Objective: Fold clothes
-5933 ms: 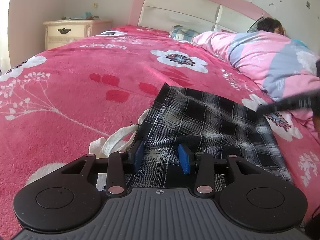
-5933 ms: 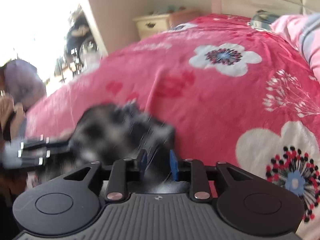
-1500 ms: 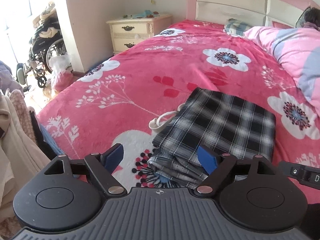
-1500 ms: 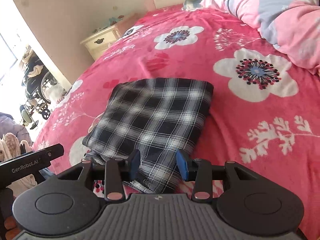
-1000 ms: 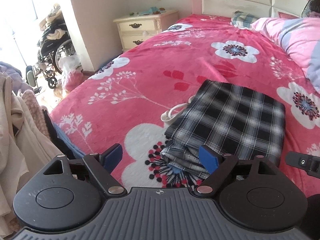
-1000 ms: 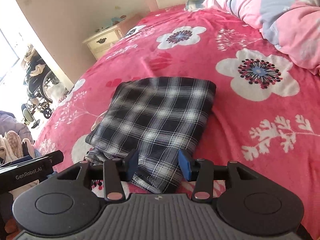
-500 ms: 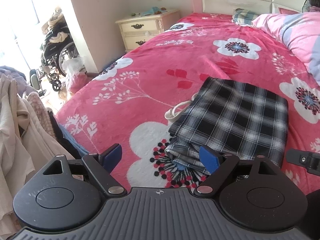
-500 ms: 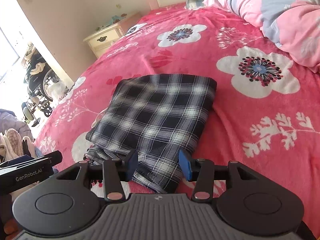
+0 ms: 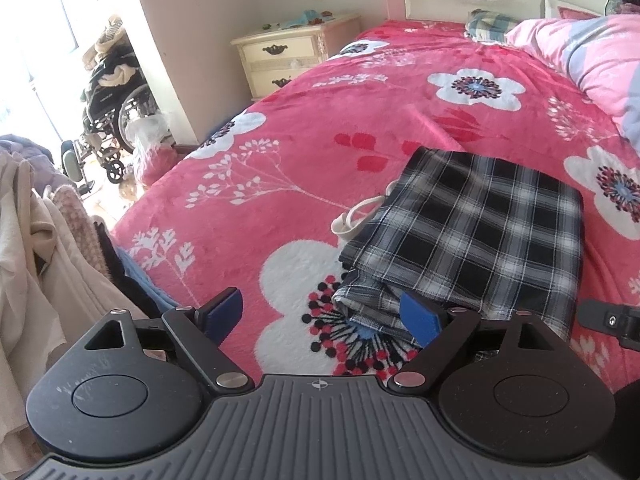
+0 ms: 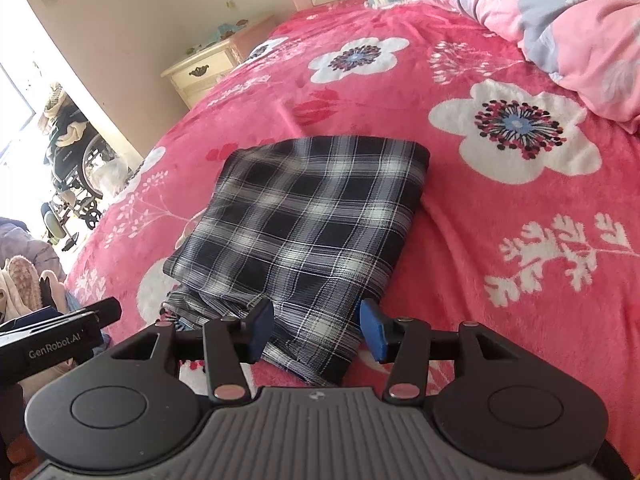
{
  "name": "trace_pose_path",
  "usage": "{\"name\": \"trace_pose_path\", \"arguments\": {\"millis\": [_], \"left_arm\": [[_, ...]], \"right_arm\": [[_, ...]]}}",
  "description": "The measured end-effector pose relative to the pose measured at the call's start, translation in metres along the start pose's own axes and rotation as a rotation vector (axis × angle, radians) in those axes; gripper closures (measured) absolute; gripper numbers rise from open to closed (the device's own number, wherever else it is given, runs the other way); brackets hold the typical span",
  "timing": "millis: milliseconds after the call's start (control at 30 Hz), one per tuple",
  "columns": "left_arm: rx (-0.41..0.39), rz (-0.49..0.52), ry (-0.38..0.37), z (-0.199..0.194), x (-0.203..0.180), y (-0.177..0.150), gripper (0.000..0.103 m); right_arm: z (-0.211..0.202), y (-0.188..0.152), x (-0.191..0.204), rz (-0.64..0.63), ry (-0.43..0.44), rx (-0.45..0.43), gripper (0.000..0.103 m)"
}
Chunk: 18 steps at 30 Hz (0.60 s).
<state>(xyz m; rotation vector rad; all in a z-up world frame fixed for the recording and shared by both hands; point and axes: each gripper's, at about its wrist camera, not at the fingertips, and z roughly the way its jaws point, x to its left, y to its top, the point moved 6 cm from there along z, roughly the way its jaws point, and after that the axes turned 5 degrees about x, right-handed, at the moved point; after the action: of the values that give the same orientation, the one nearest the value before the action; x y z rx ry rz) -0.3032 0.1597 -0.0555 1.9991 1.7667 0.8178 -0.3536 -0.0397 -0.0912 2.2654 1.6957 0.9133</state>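
Note:
A black-and-white plaid garment lies folded into a rectangle on the pink floral bedspread; it also shows in the right wrist view. A white drawstring sticks out at its left side. My left gripper is wide open and empty, held above the bed's near edge, left of the garment's near end. My right gripper is open and empty, just above the garment's near hem.
A cream nightstand stands by the wall at the bed's far left. A wheelchair stands by the window. Clothes hang at my near left. A pink quilt lies at the far right of the bed.
Both grippers have let go of the garment and drawn back and up from it. The left opened wide. The garment has lain still over the last second.

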Motion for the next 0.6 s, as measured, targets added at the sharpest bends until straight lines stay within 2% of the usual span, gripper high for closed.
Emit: {"name": "trace_pose_path", "arguments": {"millis": [67,133,267,367,500,600], "left_arm": [[-0.009,0.001,-0.062,0.005,0.003,0.003,0.016],[-0.017,-0.011,-0.16,0.01,0.01,0.01,0.015],[-0.023,-0.067,-0.38,0.034,0.022,0.04,0.015],[-0.003,-0.061,-0.529,0.066,0.019,0.064,0.015],[0.029,0.025,-0.63,0.125,-0.006,0.089,0.015],[0.101,0.099,-0.698,0.171,-0.026,0.1,0.016]], "right_arm": [[-0.001,0.01,-0.01,0.024,0.033,0.002,0.048],[0.0,0.023,-0.026,0.065,0.097,0.022,0.046],[0.019,0.05,-0.065,0.163,0.256,0.12,0.034],[0.046,0.067,-0.092,0.221,0.353,0.182,0.03],[0.094,0.083,-0.12,0.243,0.437,0.251,0.029],[0.121,0.088,-0.131,0.262,0.536,0.289,0.029]]}}
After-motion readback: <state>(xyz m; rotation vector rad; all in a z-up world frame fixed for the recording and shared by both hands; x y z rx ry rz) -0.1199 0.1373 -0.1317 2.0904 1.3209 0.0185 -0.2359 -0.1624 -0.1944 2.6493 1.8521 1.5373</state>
